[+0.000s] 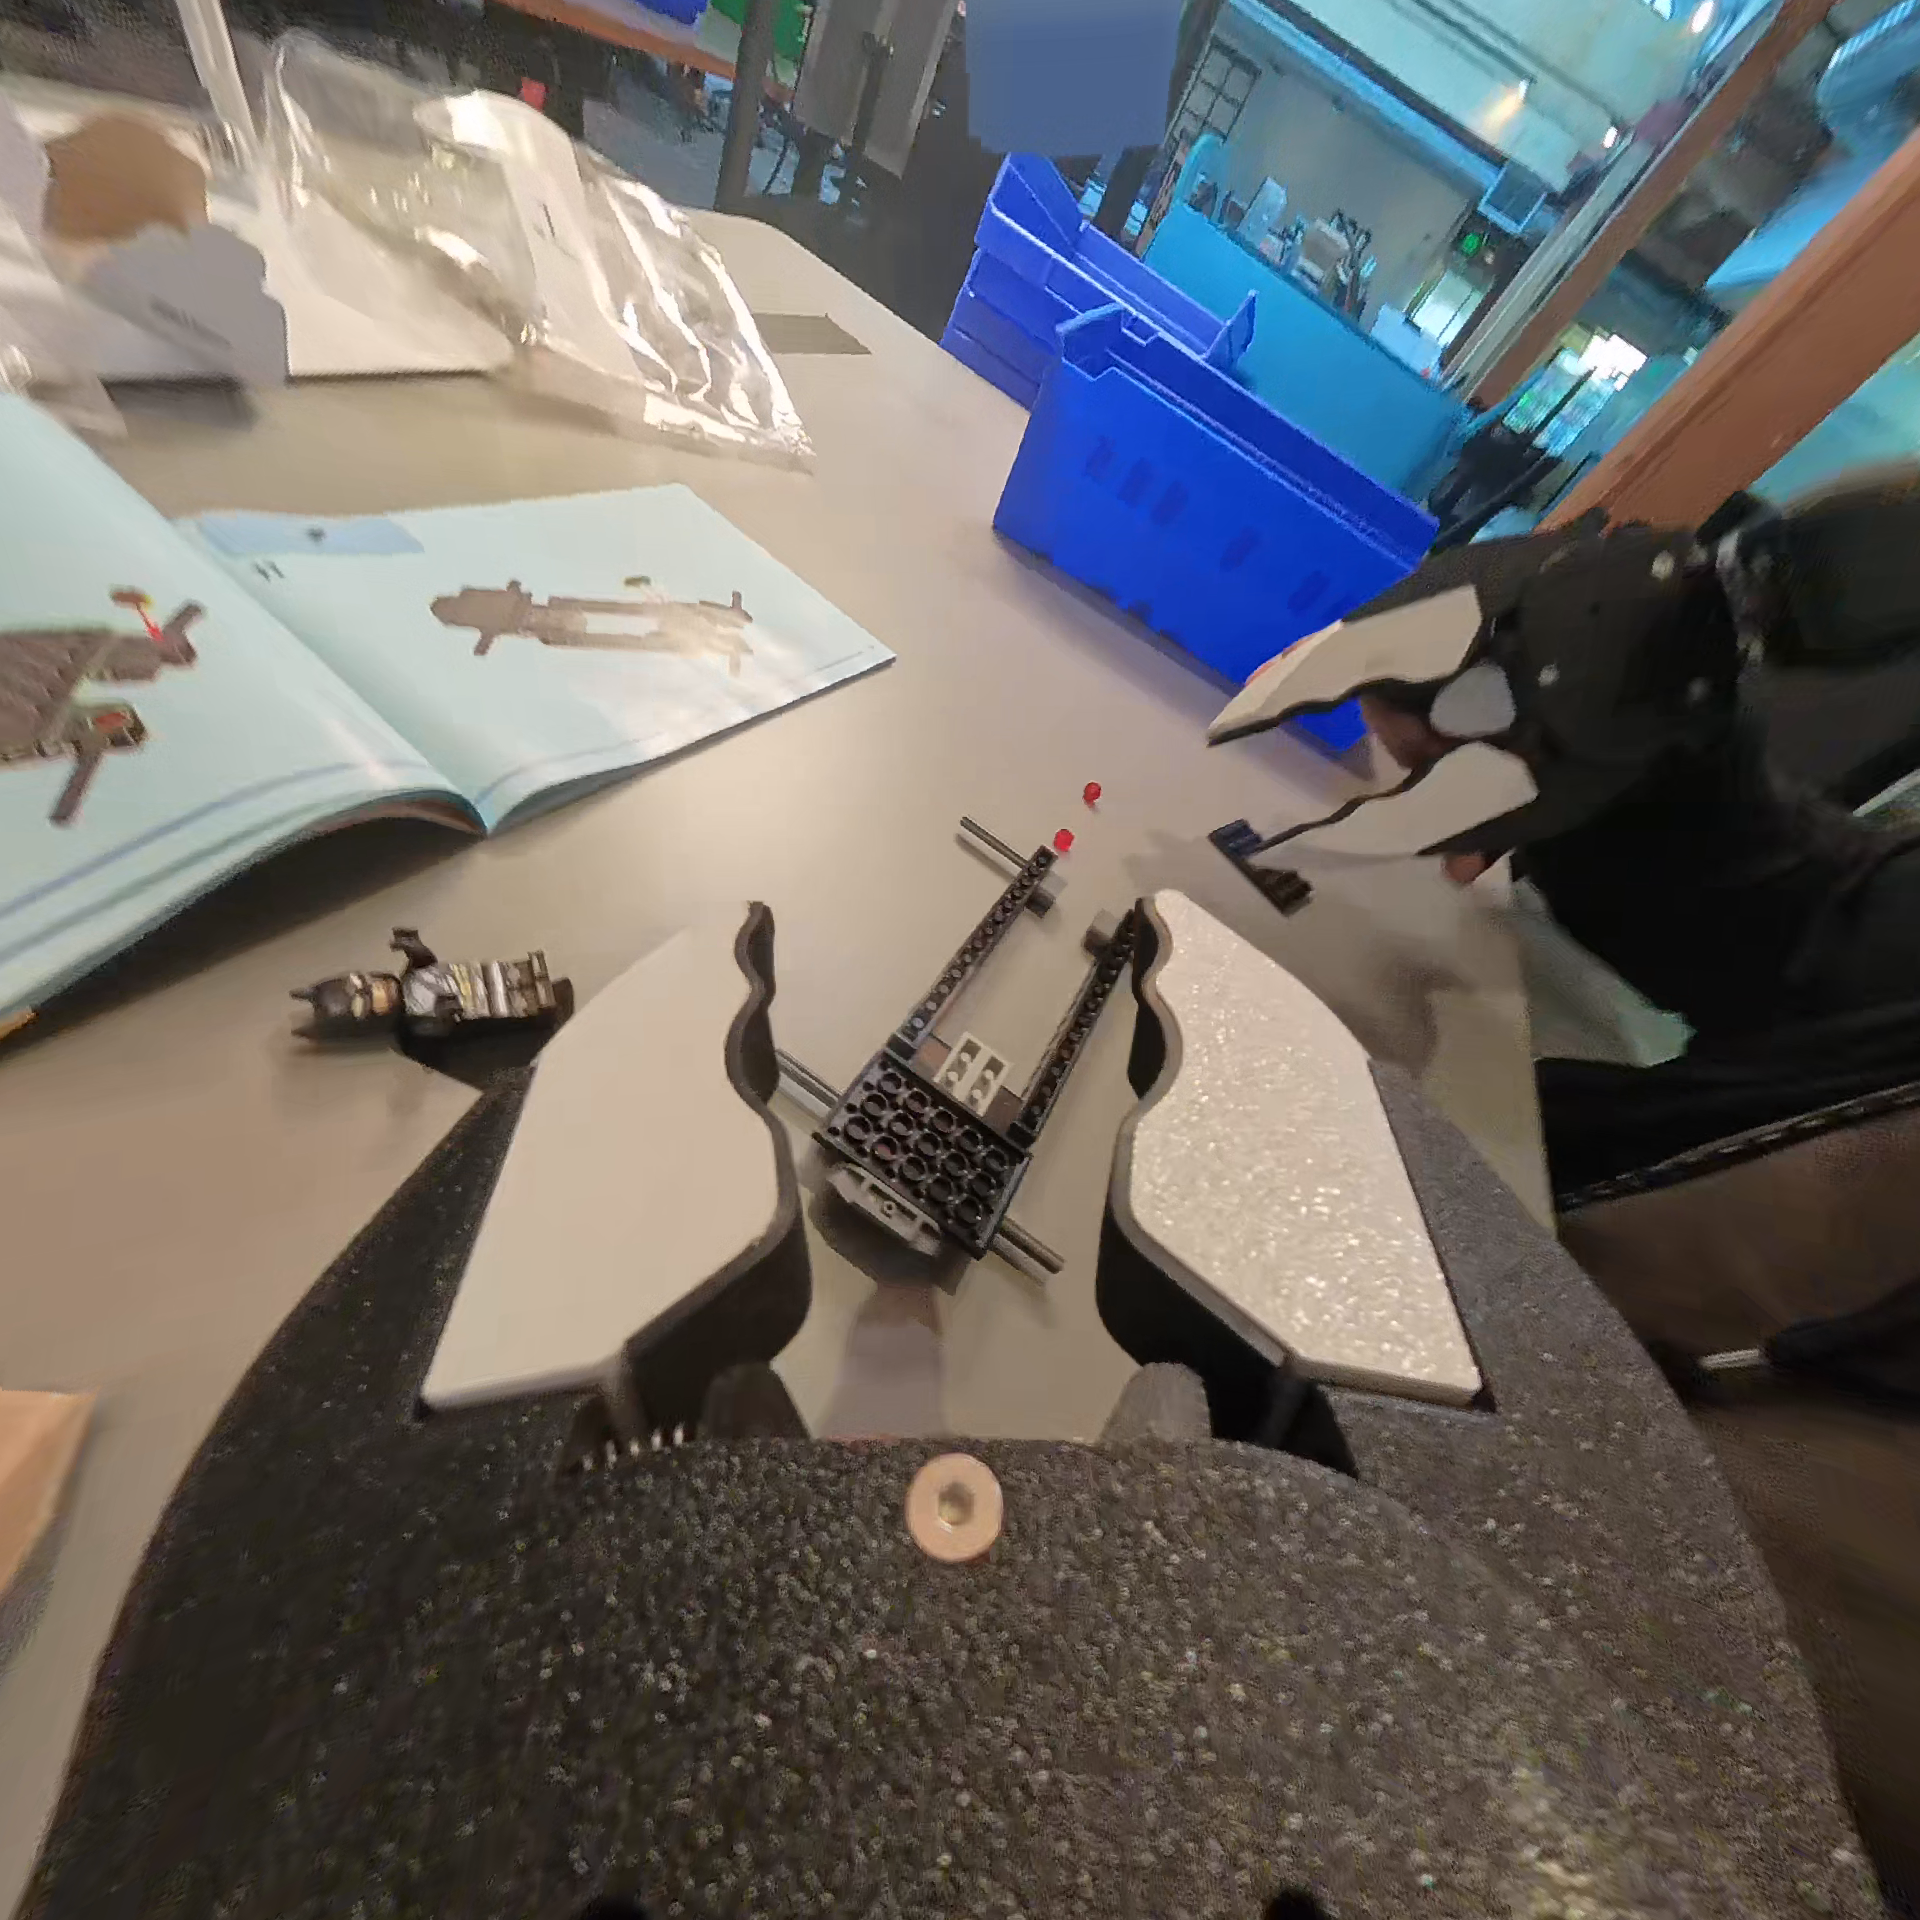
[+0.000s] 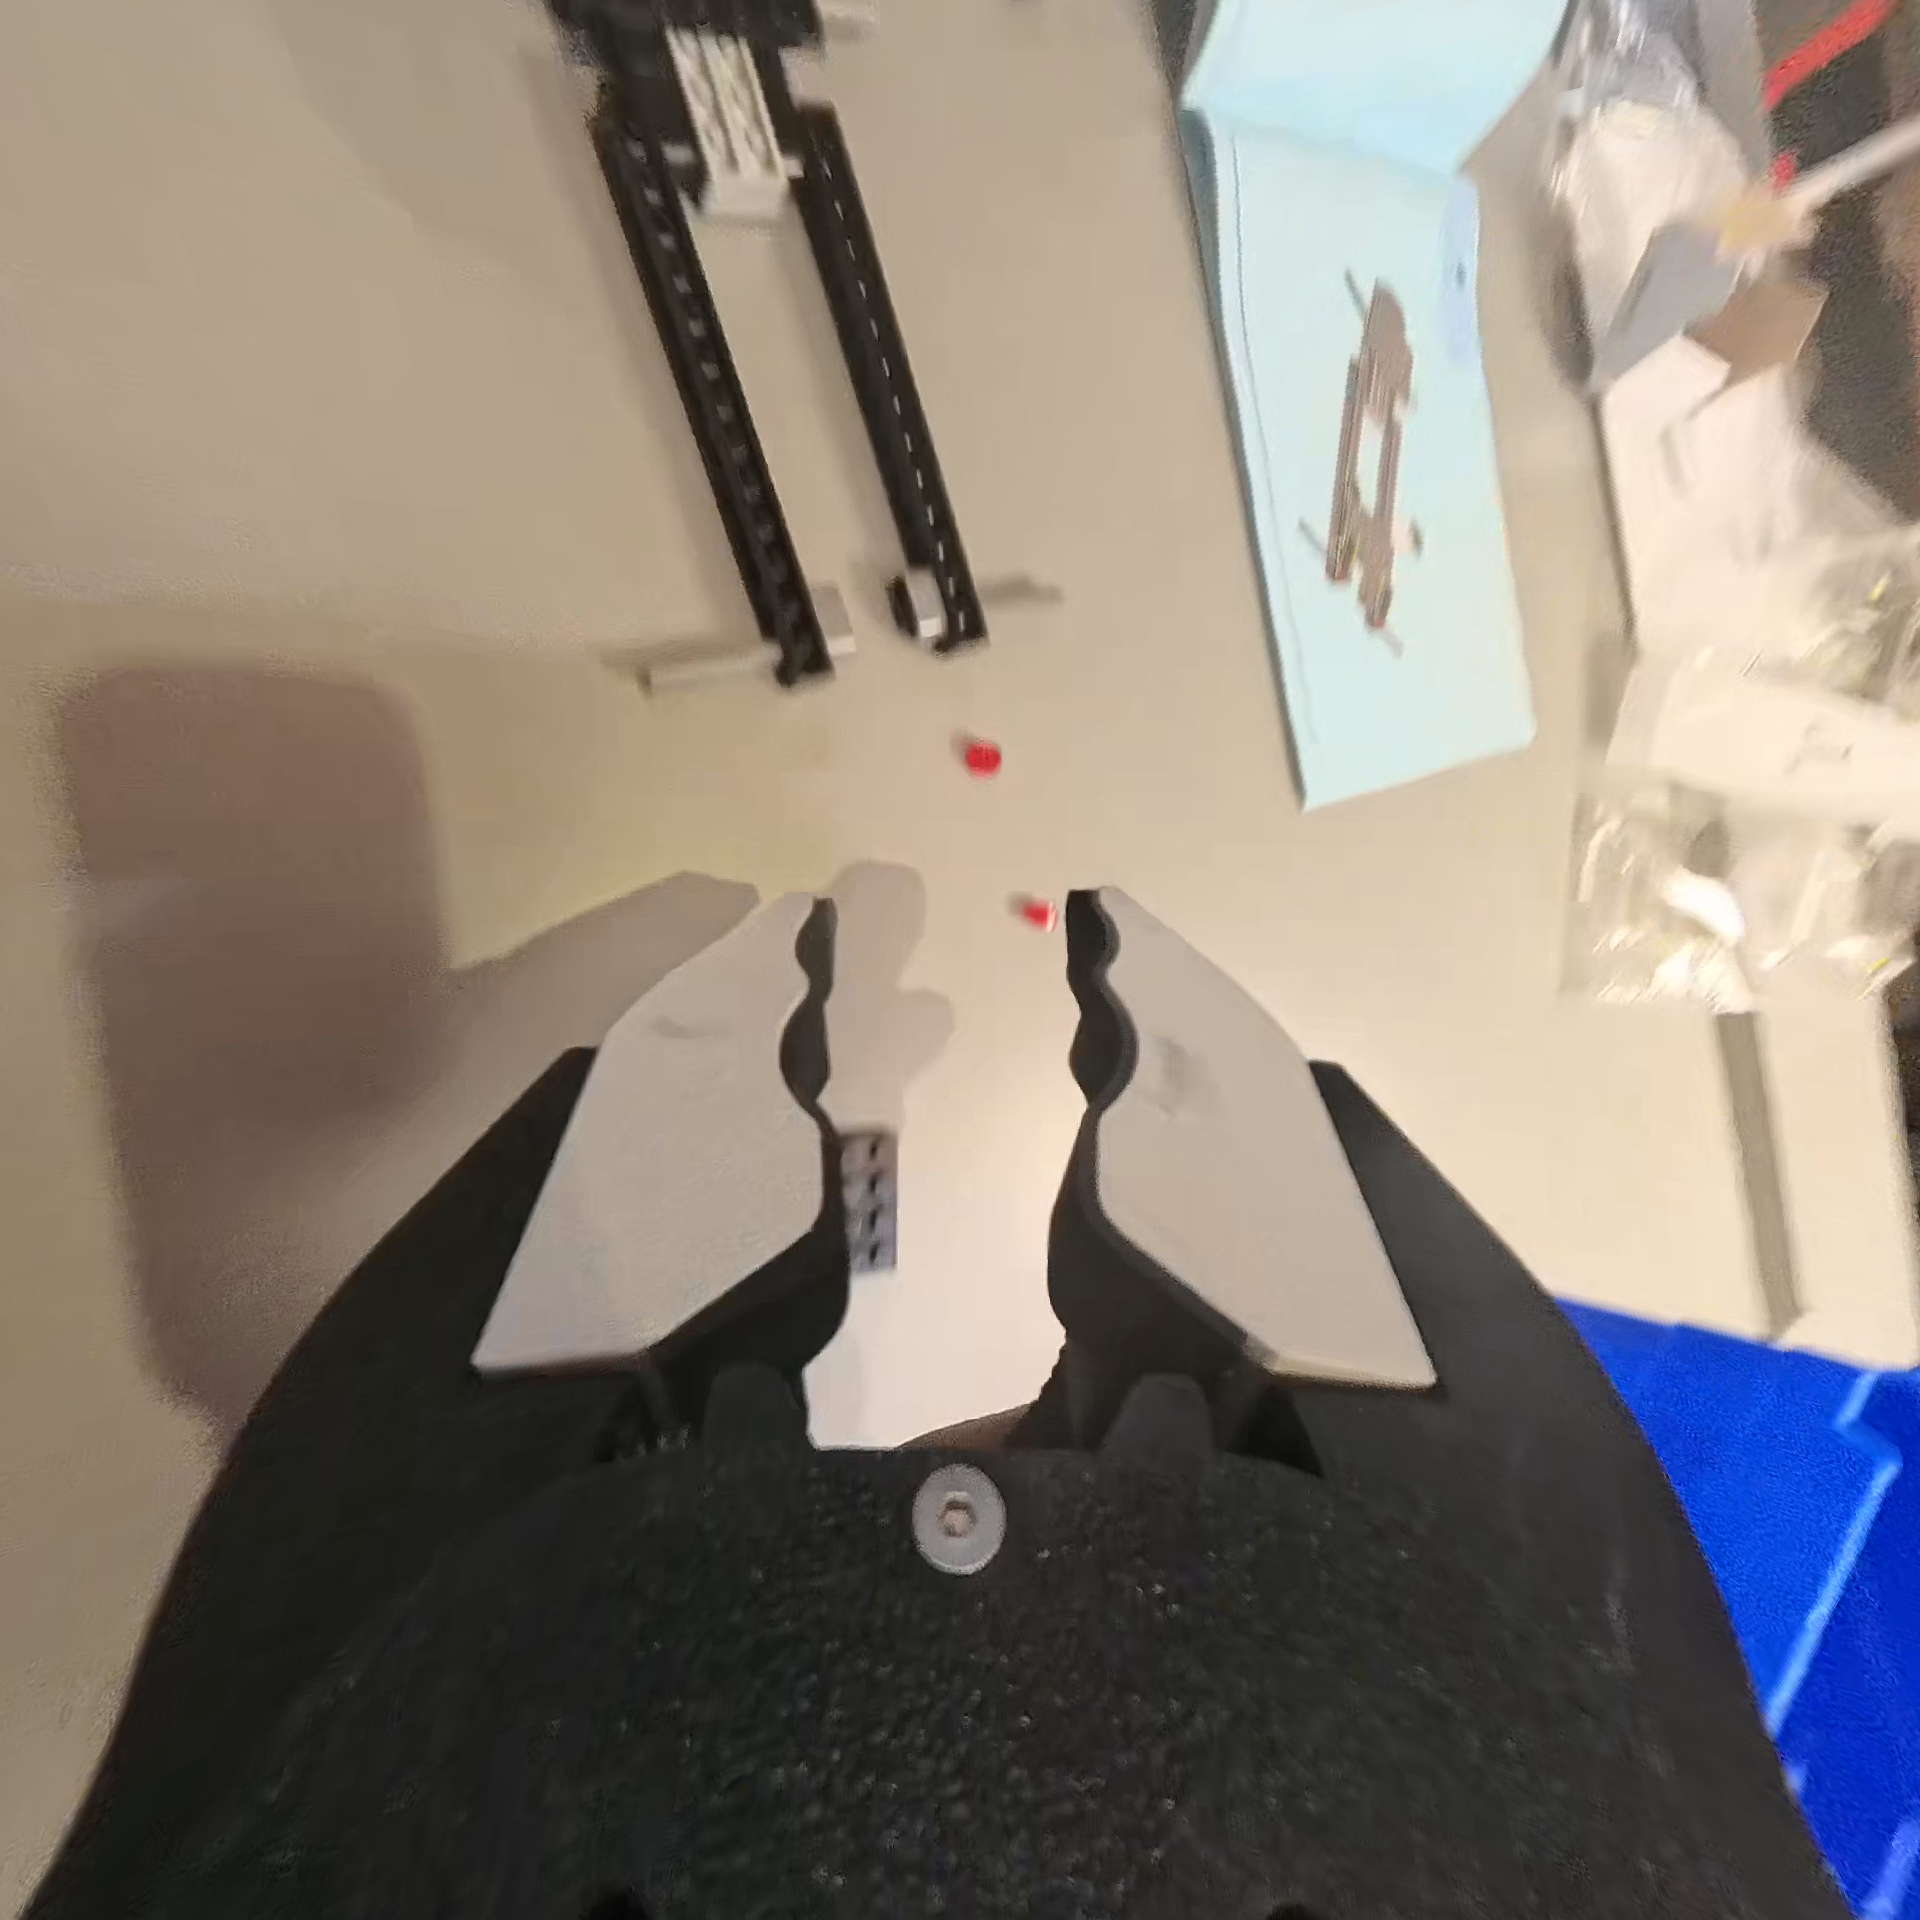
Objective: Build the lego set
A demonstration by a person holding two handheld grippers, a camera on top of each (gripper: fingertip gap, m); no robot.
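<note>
My left gripper (image 1: 956, 912) is open and low over the grey table (image 1: 935, 644). A black brick frame (image 1: 966, 1091) with two long beams lies between its fingers. The right pad (image 1: 1143, 966) is against the right beam; the left pad stands clear of the frame. My right gripper (image 2: 951, 904) is open, and it shows at the right of the left wrist view (image 1: 1244, 790). A small dark plate (image 2: 871, 1205) lies on the table just below its fingers (image 1: 1259, 864). Two red studs (image 2: 980, 756) (image 2: 1036, 912) lie beyond its tips. The frame (image 2: 790, 364) lies farther ahead.
An open light-blue booklet (image 1: 520, 644) (image 2: 1351, 416) lies beside the frame. A dark minifigure (image 1: 436, 992) lies to the left. Clear plastic bags (image 1: 623, 291) (image 2: 1714, 831) sit behind the booklet. Blue bins (image 1: 1195, 499) (image 2: 1766, 1507) stand at the table's edge. About 20 centimeters separates my left fingertips from my right. The small dark plate (image 2: 871, 1205) lies around 8 centimeters away from my right fingertips. It turns up in the left wrist view (image 1: 1233, 834) as well.
</note>
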